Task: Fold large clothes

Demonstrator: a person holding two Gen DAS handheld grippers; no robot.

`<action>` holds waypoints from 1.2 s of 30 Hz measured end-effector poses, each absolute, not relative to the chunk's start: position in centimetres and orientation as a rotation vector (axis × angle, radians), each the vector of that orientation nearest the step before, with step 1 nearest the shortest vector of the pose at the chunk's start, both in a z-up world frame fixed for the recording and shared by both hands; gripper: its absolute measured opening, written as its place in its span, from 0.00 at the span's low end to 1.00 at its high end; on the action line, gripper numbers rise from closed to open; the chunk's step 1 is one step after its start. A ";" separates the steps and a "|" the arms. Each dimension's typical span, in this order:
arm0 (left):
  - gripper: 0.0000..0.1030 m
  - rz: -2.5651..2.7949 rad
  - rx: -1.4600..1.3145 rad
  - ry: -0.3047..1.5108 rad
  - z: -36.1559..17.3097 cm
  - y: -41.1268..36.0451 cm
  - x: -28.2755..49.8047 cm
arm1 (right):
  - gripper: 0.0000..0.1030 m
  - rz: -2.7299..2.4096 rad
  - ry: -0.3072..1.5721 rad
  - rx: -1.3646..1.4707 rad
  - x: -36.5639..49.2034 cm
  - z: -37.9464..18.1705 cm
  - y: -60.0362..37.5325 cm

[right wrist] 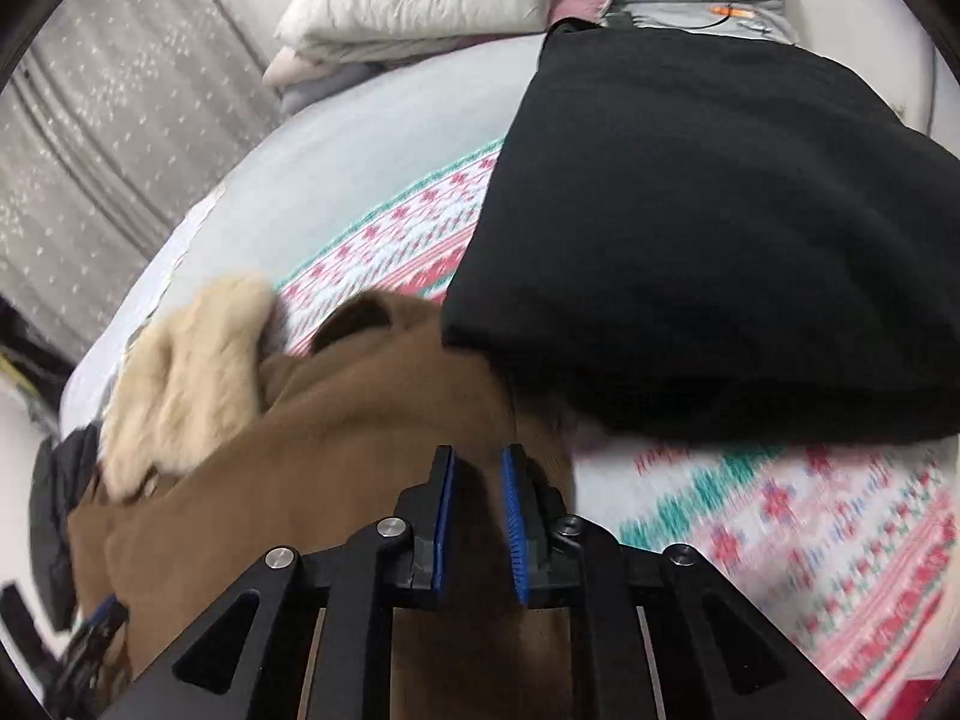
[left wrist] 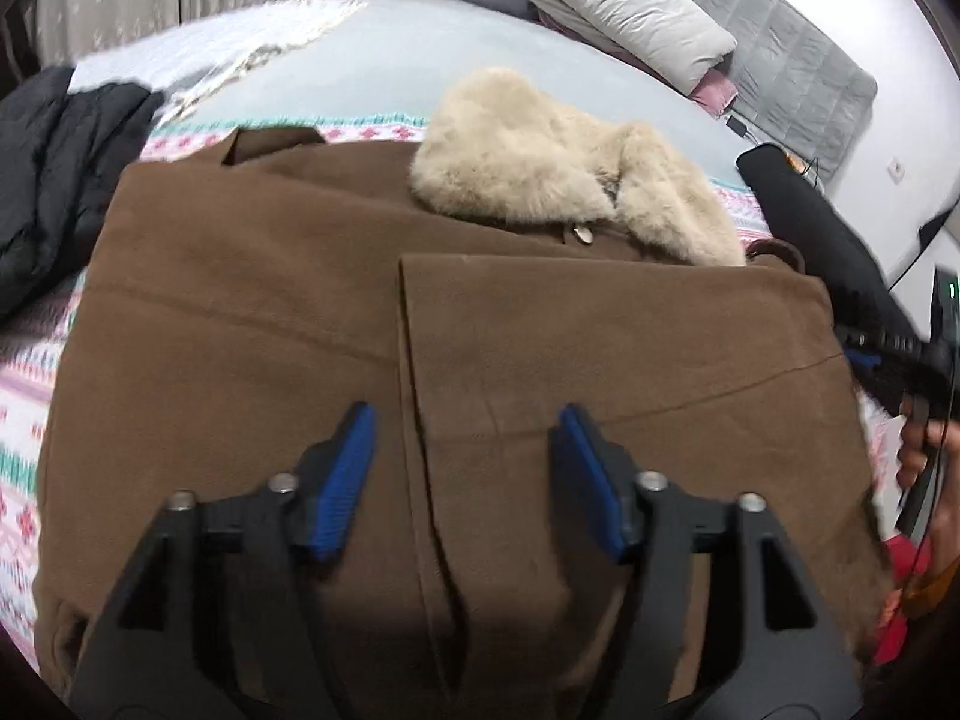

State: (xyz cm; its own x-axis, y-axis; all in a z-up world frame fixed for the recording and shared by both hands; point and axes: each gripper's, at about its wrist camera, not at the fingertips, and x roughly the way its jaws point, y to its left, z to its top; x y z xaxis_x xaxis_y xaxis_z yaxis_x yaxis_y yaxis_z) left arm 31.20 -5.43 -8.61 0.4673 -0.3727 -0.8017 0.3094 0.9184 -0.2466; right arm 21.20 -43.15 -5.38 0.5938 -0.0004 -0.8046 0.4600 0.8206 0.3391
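A brown coat (left wrist: 270, 330) with a cream fur collar (left wrist: 540, 162) lies folded flat on the patterned blanket (left wrist: 24, 396); a folded flap (left wrist: 600, 324) covers its right half. My left gripper (left wrist: 465, 411) hovers over the flap's left edge, open, with nothing between its blue pads. In the right wrist view, my right gripper (right wrist: 478, 455) hangs over the coat's (right wrist: 330, 450) right edge with its jaws a narrow gap apart, pressing on nothing. In the left wrist view a person's hand (left wrist: 918, 450) holds that gripper beside the coat, which shows no lifted part.
A folded black garment (right wrist: 720, 240) lies on the blanket (right wrist: 780, 528) right of the coat. A black puffer jacket (left wrist: 54, 180) lies at the left. Stacked pillows and bedding (left wrist: 600, 0) sit at the bed's far end, curtains behind.
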 end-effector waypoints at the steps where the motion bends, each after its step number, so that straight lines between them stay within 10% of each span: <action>1: 0.64 -0.422 -0.087 1.011 -8.1 -4.9 30.7 | 0.24 -0.269 0.910 0.563 20.7 -5.0 -42.9; 4: 0.70 -0.392 -0.062 1.044 -5.9 -3.6 28.6 | 0.54 -0.211 0.914 0.553 16.9 -2.6 -41.6; 11: 0.84 -0.363 -0.024 1.018 -1.4 2.3 22.0 | 0.71 -0.131 0.891 0.496 8.5 2.0 -38.2; 36: 0.87 -0.426 -0.096 1.234 -6.5 19.7 1.5 | 0.76 0.197 1.031 0.210 -15.8 -1.0 -29.1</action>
